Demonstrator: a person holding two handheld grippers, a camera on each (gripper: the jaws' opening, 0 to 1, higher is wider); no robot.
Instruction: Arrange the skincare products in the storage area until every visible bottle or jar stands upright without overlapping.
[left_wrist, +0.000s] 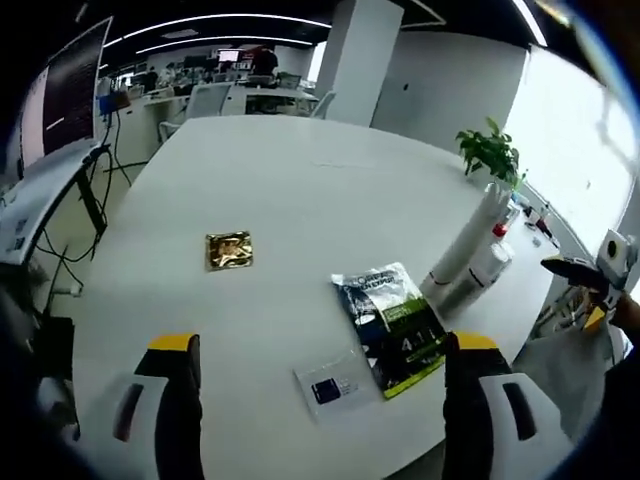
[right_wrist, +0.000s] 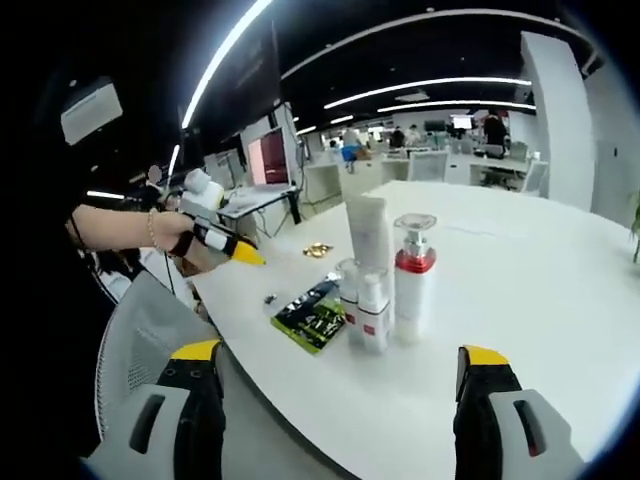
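**Operator:** Report the left gripper view.

**Me:** My left gripper (left_wrist: 318, 385) hangs over the near edge of the round white table (left_wrist: 300, 190), jaws spread wide, nothing between them. A dark green-and-white printed pouch (left_wrist: 392, 325) lies flat ahead, just beside a flat clear packet with a dark blue label (left_wrist: 337, 386). A crinkled gold foil sachet (left_wrist: 229, 249) lies well apart, farther in. Near the table's right edge stand a tall white tube (left_wrist: 468, 238) and a white bottle with a red collar (left_wrist: 484, 266), close together. My right gripper (left_wrist: 590, 277) enters beyond them.

**Operator:** Right gripper view?

**Me:** My right gripper (right_wrist: 340, 400) is also fully open and empty, short of the table edge. The skincare group is upright: tall white tube (right_wrist: 369, 232), clear-capped white bottle with a red collar (right_wrist: 412, 277), and a small white bottle with a red band (right_wrist: 374, 310) in front, touching or nearly so; I cannot tell which. The pouch (right_wrist: 311, 316) lies flat beside them. My hand (right_wrist: 180, 238) holds the left gripper (right_wrist: 240, 252) beyond a grey mesh chair back (right_wrist: 150, 335).
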